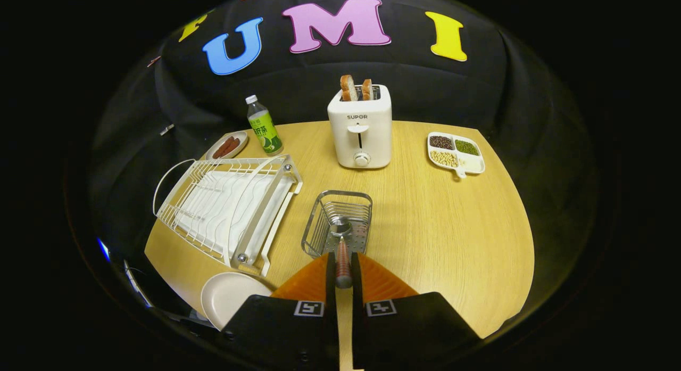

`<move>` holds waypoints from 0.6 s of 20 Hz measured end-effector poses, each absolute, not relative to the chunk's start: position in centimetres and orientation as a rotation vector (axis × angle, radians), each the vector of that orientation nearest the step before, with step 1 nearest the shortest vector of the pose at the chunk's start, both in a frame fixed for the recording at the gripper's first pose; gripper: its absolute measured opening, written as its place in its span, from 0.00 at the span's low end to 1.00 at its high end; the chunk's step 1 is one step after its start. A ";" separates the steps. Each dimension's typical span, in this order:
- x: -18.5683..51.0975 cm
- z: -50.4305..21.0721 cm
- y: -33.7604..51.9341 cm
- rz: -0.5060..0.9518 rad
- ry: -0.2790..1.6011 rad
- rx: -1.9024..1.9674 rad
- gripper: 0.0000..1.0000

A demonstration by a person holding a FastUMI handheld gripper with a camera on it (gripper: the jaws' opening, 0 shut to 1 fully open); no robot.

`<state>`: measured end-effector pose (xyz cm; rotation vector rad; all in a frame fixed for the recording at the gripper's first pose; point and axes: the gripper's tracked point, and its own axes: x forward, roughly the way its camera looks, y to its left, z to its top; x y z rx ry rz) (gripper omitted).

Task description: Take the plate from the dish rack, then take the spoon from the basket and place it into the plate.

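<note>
My gripper [343, 270] is shut on the spoon [342, 249], both fingers pressing on its dark wooden handle. The spoon's metal bowl points forward and hangs over the near rim of the wire basket [337, 222], just ahead of the fingers. The cream plate [230, 296] lies flat on the wooden table near its front edge, to the left of my fingers and just in front of the white dish rack [229, 211]. The rack holds no dishes.
Beyond the basket stands a white toaster [360, 127] with two bread slices. A green bottle [264, 127] and a small dish of sausages [226, 146] sit behind the rack. A divided tray of beans [456, 153] lies at the far right.
</note>
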<state>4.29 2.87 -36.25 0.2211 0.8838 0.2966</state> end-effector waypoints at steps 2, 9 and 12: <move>4.4 -35.7 2.5 0.281 0.878 0.221 0.12; 5.5 -31.6 0.7 0.245 0.799 0.204 0.11; 5.7 -29.7 0.4 0.241 0.763 0.198 0.11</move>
